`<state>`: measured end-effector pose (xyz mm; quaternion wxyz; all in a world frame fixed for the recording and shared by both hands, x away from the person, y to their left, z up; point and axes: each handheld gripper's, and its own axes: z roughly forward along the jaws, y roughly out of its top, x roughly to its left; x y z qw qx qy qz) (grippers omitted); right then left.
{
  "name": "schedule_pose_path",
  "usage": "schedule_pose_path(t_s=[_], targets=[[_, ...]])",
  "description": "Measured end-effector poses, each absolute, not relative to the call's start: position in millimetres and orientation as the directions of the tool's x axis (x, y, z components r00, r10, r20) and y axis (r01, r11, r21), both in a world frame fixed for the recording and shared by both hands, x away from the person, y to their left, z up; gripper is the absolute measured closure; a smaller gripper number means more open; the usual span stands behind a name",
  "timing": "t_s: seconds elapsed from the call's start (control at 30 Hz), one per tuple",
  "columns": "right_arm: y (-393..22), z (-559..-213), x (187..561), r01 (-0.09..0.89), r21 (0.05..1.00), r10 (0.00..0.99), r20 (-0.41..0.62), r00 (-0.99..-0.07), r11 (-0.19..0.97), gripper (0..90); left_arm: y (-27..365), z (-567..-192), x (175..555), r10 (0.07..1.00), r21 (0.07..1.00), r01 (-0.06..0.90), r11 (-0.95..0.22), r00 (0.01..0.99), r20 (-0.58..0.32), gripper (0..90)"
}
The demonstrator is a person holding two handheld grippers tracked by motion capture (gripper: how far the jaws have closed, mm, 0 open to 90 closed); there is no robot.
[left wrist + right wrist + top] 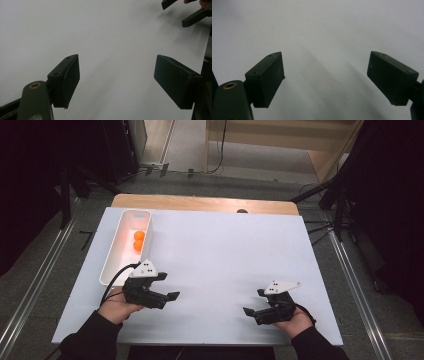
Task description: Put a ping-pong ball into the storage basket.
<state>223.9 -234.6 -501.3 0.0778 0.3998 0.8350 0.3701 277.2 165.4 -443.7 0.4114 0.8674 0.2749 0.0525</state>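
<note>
Left gripper, right gripper both released, empty; bare sheet between; bin probably clear.

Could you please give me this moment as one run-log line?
left tool: open, empty, beside white bin | right tool: open, empty, over white table | two orange balls: in bin

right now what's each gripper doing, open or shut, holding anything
left gripper: jaws open, nothing between them, over the bare white table.
right gripper: jaws open, nothing between them, over the same table.
</note>
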Motion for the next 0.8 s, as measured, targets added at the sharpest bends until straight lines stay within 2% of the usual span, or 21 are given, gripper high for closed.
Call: schedule_pose_path(t_s=[0.33,0.8], targets=[[-234,-501,224,0.613,0.678,0.726,0.168,-0.666,0.405,12.7,169,-453,271,0.495,0.741,0.424,-0.520,0.857,-0.143,21.5],[-234,-501,223,0.614,0.676,0.728,0.166,-0.665,0.407,12.7,173,-466,271,0.513,0.704,0.455,-0.546,0.846,-0.148,21.5]])
